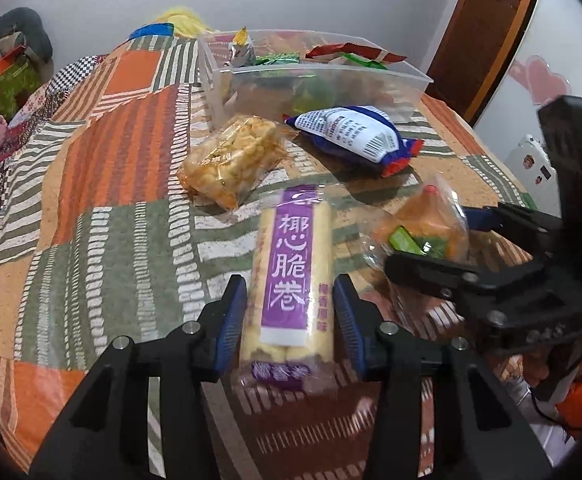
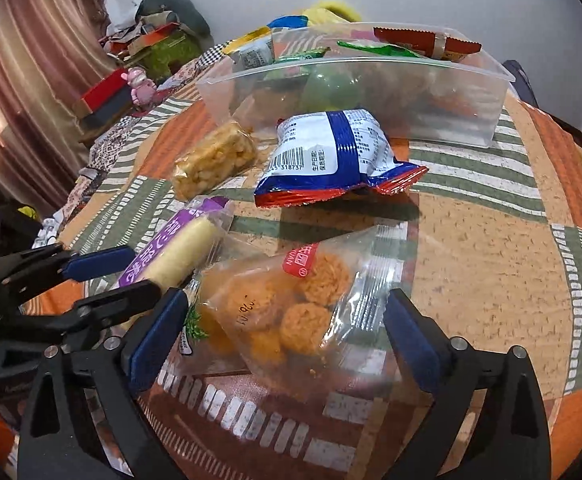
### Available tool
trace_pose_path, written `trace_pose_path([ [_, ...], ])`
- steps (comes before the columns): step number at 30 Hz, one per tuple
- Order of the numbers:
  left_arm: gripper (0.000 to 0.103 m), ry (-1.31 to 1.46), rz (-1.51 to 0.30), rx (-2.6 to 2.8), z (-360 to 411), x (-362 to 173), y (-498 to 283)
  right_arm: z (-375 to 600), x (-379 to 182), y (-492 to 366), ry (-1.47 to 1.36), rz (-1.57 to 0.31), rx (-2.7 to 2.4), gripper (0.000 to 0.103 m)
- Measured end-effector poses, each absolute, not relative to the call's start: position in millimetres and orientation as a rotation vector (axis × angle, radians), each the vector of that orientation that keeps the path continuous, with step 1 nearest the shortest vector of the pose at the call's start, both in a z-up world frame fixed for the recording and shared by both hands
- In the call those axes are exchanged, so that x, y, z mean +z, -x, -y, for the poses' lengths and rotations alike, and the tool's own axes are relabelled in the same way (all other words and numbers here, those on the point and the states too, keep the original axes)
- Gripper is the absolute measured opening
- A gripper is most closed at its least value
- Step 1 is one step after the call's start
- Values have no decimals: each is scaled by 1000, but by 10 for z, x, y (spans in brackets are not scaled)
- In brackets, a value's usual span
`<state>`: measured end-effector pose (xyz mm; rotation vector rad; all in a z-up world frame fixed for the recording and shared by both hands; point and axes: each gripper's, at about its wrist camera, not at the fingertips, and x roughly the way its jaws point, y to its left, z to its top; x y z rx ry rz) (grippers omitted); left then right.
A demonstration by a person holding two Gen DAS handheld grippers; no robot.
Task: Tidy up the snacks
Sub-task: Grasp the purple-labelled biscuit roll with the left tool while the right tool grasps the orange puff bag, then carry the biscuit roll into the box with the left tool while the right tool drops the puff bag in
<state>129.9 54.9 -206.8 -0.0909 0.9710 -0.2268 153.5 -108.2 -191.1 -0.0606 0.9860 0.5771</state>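
Presently: left gripper (image 1: 291, 312) straddles purple-label roll pack (image 1: 291, 264), unclamped; right gripper (image 2: 287, 344) agape round orange-ball bag (image 2: 291, 312). Best centre pads, squeeze gently.

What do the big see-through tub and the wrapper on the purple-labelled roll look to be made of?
The tub looks like rigid translucent plastic: slightly frosted, the snacks inside show blurred through its straight walls. The roll's wrapper looks like thin glossy clear plastic film with a printed purple label: it wrinkles at the ends, and the yellow roll shows through. Exact plastics cannot be told.
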Motion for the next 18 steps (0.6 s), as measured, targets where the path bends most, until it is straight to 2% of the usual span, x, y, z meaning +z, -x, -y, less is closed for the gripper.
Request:
trace_pose_path([
  [2, 46, 94, -984, -219, -538, -2142, -1381, 1109, -1894, -1539, 73, -980, 587, 72],
  [4, 46, 113, -978, -218, -537, -2189, -1426, 1165, -1883, -1557, 71, -975, 590, 68],
  [7, 46, 134, -965, -211, -541, -2201, -1462, 1259, -1887, -1562, 55, -970, 586, 56],
  [12, 45, 121, -962, -206, -486, -2148, -1416, 1404, -1821, -1554, 13, -956, 566, 50],
  [18, 45, 106, -909, -190, -455, -1908, -1335, 1565, -1672, -1546, -16, -916, 546, 49],
])
